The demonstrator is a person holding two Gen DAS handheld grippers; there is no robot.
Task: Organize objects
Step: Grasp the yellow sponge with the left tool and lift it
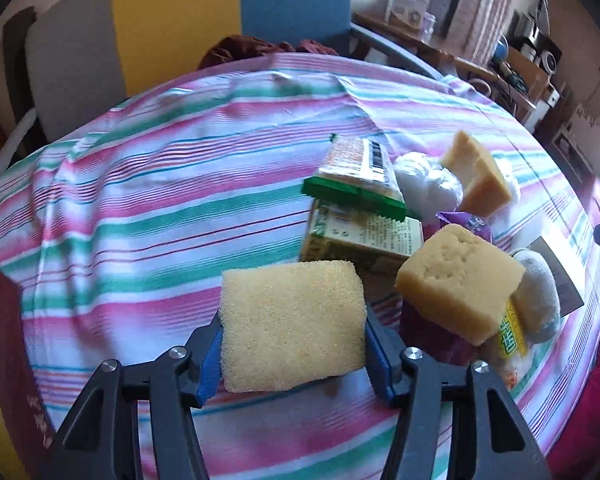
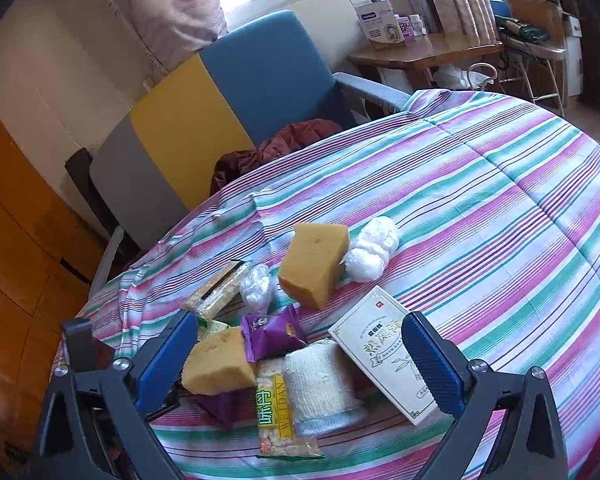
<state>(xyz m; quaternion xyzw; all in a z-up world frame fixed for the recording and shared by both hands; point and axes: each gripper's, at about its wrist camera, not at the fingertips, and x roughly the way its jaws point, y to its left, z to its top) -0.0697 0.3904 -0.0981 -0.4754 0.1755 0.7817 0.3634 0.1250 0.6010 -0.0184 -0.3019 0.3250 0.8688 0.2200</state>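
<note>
My left gripper (image 1: 294,334) is shut on a flat yellow sponge (image 1: 292,326) and holds it above the striped cloth (image 1: 160,184). To its right lies a pile: a sponge block (image 1: 458,280), a green-edged snack pack (image 1: 358,174), a printed carton (image 1: 364,236), white plastic wads (image 1: 424,182) and another sponge wedge (image 1: 476,172). My right gripper (image 2: 300,360) is open above the same pile, over a sponge block (image 2: 218,362), a purple packet (image 2: 272,334), a yellow-labelled rice snack (image 2: 278,412), a white cloth roll (image 2: 320,386) and a white tea box (image 2: 384,352).
A large orange sponge (image 2: 314,264) and a white plastic wad (image 2: 370,254) lie farther back on the table. A blue, yellow and grey chair (image 2: 228,100) with a dark red cloth (image 2: 276,148) stands behind the table. A wooden side table (image 2: 428,52) holds boxes.
</note>
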